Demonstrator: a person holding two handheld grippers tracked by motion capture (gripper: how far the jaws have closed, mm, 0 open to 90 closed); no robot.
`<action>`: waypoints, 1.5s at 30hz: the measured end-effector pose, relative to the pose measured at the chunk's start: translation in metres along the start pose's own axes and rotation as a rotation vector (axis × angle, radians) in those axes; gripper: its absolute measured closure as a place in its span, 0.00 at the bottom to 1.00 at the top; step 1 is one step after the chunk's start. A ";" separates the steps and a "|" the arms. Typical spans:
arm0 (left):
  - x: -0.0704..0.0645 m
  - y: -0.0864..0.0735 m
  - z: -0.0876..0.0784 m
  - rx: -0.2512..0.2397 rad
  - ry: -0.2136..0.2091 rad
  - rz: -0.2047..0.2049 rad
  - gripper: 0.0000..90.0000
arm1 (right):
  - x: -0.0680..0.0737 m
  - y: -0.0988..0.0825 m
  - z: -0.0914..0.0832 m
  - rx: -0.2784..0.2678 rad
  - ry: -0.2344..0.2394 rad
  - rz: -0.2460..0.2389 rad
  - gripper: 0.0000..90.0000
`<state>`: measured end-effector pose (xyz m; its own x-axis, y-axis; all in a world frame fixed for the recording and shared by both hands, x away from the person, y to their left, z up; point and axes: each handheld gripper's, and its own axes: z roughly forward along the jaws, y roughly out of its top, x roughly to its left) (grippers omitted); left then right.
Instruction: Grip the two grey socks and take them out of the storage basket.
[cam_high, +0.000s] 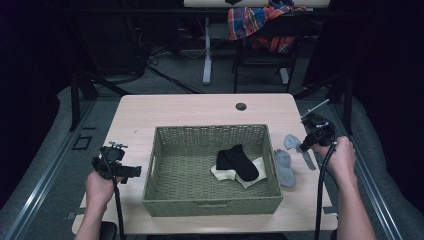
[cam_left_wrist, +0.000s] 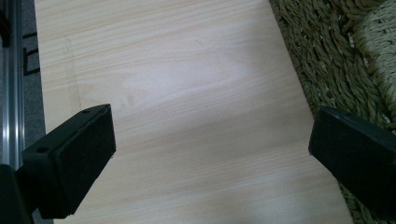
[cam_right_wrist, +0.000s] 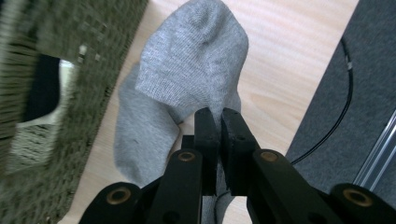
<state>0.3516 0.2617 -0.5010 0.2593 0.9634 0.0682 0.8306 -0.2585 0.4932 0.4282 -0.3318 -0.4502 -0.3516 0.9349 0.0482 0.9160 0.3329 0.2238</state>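
A grey sock (cam_right_wrist: 196, 56) is pinched between the jaws of my right gripper (cam_right_wrist: 220, 114), which is shut on its edge. The sock hangs just right of the woven basket (cam_high: 212, 205), above the table, with my right gripper (cam_high: 312, 137) over it. A second grey sock (cam_high: 284, 167) lies flat on the table under it, against the basket's right wall; the same second sock (cam_right_wrist: 140, 135) lies partly under the held one. My left gripper (cam_high: 132, 171) is open over bare table left of the basket, and nothing lies between the jaws of that left gripper (cam_left_wrist: 210, 116).
Inside the basket lie a black sock (cam_high: 239, 161) and a white sock (cam_high: 220, 173). The basket wall (cam_left_wrist: 327, 56) stands close to my left gripper's right jaw. The table (cam_high: 150, 115) has a cable hole (cam_high: 241, 106) at the back. A chair with plaid cloth (cam_high: 260, 22) stands behind.
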 end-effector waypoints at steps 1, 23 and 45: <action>0.000 0.000 0.000 0.000 0.000 0.000 0.01 | -0.001 0.000 0.005 0.017 0.005 0.000 0.96; -0.001 0.000 0.000 -0.003 -0.003 0.003 0.01 | -0.009 -0.001 0.061 0.049 0.041 0.034 0.94; 0.000 0.000 -0.002 -0.017 -0.003 -0.006 0.00 | 0.000 -0.034 0.012 -0.168 0.056 0.072 0.01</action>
<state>0.3504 0.2621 -0.4994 0.2555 0.9648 0.0626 0.8239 -0.2511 0.5080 0.3992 -0.3418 -0.4692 -0.3008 0.9458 0.1225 0.8956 0.2360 0.3772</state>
